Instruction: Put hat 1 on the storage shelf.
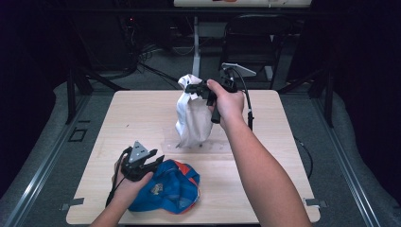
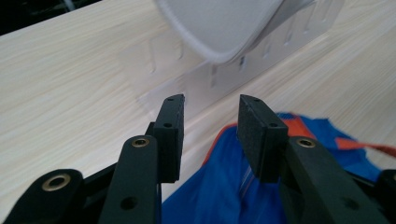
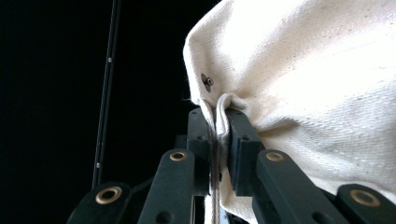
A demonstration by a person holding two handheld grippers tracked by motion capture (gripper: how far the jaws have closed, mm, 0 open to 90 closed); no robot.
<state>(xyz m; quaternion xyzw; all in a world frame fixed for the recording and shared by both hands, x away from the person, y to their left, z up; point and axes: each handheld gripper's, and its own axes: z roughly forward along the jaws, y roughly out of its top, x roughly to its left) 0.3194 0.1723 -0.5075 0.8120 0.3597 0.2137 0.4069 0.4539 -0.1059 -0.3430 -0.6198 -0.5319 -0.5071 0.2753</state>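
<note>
A white cloth cap (image 1: pixel 191 118) hangs above the middle of the table, and my right gripper (image 1: pixel 191 88) is shut on its upper edge. The right gripper view shows the jaws pinching a fold of the cream fabric (image 3: pixel 317 79) at the fingertips (image 3: pixel 217 114), beside a small metal rivet. A blue cap with orange trim (image 1: pixel 170 189) lies near the front edge. My left gripper (image 1: pixel 153 158) hovers just over its left side, open, with nothing between the pads (image 2: pixel 210 105). Blue fabric (image 2: pixel 233 186) lies below those jaws and the white cap (image 2: pixel 219 28) is beyond them.
A clear plastic strip with slots (image 1: pixel 208 144) lies flat on the light wooden table (image 1: pixel 142 109) under the white cap; in the left gripper view this strip (image 2: pixel 187 84) lies ahead of the jaws. A dark chair (image 1: pixel 255 38) and cables stand behind the table.
</note>
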